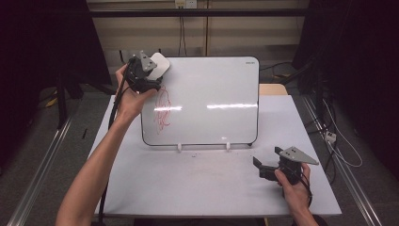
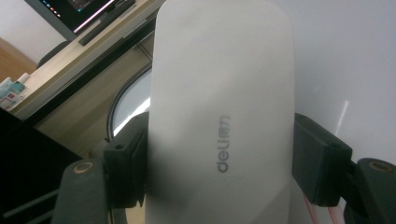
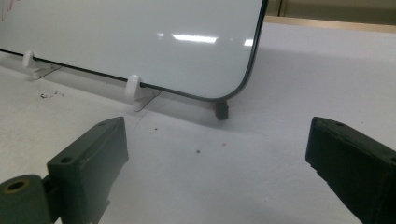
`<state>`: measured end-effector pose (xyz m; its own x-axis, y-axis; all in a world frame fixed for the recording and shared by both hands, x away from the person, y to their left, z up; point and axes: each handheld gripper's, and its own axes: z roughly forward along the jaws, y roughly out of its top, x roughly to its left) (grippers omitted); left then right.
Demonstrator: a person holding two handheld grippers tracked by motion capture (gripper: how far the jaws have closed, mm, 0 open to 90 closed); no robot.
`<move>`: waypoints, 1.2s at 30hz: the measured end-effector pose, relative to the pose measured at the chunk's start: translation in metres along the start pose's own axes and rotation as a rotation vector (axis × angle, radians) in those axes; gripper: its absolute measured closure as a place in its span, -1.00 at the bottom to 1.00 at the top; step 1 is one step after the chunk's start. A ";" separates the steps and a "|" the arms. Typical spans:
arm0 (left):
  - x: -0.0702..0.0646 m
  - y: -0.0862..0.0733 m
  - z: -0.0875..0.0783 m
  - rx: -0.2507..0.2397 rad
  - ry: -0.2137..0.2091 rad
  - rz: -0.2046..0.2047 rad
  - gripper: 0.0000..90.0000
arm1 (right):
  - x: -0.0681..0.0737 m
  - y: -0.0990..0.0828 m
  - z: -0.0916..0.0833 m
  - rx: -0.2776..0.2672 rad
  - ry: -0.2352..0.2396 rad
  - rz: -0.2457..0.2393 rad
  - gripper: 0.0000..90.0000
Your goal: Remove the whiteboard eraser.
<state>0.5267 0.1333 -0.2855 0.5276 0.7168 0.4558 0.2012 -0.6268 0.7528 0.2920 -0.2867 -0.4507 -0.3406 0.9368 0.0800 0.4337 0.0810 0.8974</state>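
Fingers (image 2: 122, 170) of the left gripper (image 1: 143, 77) are clamped on the two long edges of a white eraser (image 2: 222, 112), which sits lengthwise between them at the top left corner of the whiteboard (image 1: 211, 94). A red scribble (image 1: 161, 110) lies on the board just below that corner.

The pads catch only the eraser's smooth, rounded sides, so I judge the main risk to be a slip: pressing hard on the board could twist the eraser in the grip or pop it out. The board leans on two small white clips (image 1: 180, 147) at its lower edge; a strong push near the top could tip it back or slide it across the worktop (image 1: 202, 183). A tilted eraser face would smear the red rather than clear it.

Right gripper (image 1: 263, 169) rests low on the worktop, below the board's lower right corner, its fingers (image 3: 91, 158) spread wide with nothing between them, too far off to steady the board.
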 end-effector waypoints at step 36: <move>0.012 0.001 -0.006 -0.001 -0.080 -0.119 -0.31 | 0.001 0.000 0.001 0.009 0.005 0.000 -0.87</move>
<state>0.5284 0.1434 -0.2765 0.5640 0.7596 0.3239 0.2659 -0.5384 0.7997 0.2932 -0.2855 -0.4510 -0.3444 0.9352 0.0825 0.4410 0.0836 0.8936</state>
